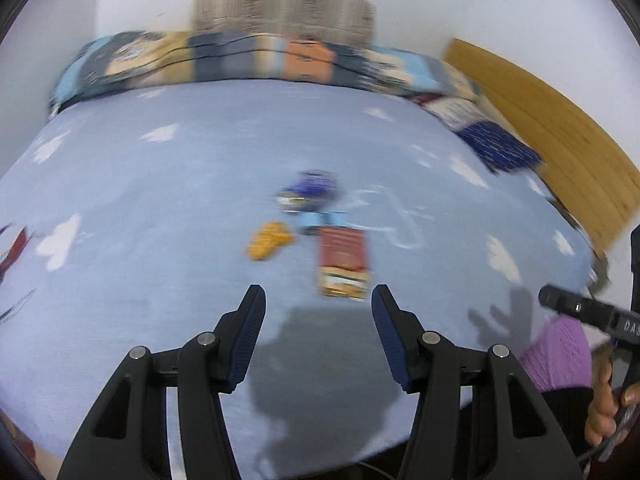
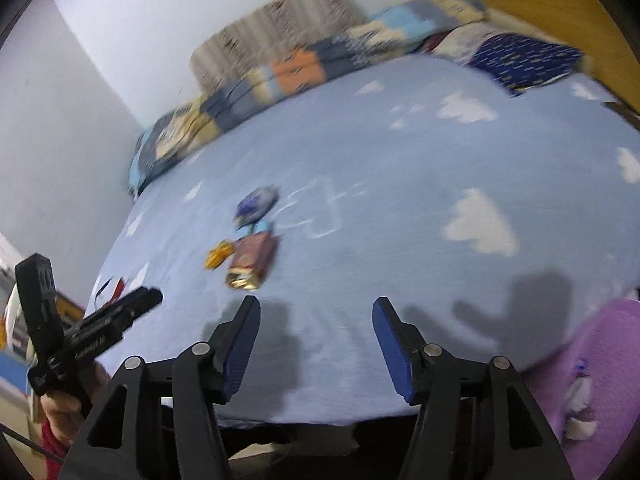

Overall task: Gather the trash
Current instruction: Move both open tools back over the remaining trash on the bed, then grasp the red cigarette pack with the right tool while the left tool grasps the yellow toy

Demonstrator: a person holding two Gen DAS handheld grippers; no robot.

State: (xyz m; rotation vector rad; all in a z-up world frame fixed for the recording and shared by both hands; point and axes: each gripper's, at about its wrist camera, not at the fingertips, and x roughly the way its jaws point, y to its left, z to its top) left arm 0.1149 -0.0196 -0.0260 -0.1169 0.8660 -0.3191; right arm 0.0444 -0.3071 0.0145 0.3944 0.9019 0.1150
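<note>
Trash lies in a cluster on the light blue bed sheet [image 1: 160,208]. A red wrapper with a gold end [image 1: 343,262] lies nearest, a crumpled yellow wrapper [image 1: 270,240] to its left, a small light blue piece [image 1: 320,219] and a dark blue wrapper [image 1: 310,188] behind. The same cluster shows in the right wrist view: red wrapper [image 2: 252,260], yellow wrapper [image 2: 219,254], dark blue wrapper [image 2: 256,205]. My left gripper [image 1: 318,300] is open and empty, just short of the red wrapper. My right gripper [image 2: 316,312] is open and empty, to the right of the cluster.
A patchwork blanket [image 1: 256,60] lies along the far edge by the white wall. A navy pillow [image 1: 500,148] and a wooden headboard [image 1: 552,128] are at the right. A purple item [image 2: 600,380] sits at the bed's near right corner. Both views are motion-blurred.
</note>
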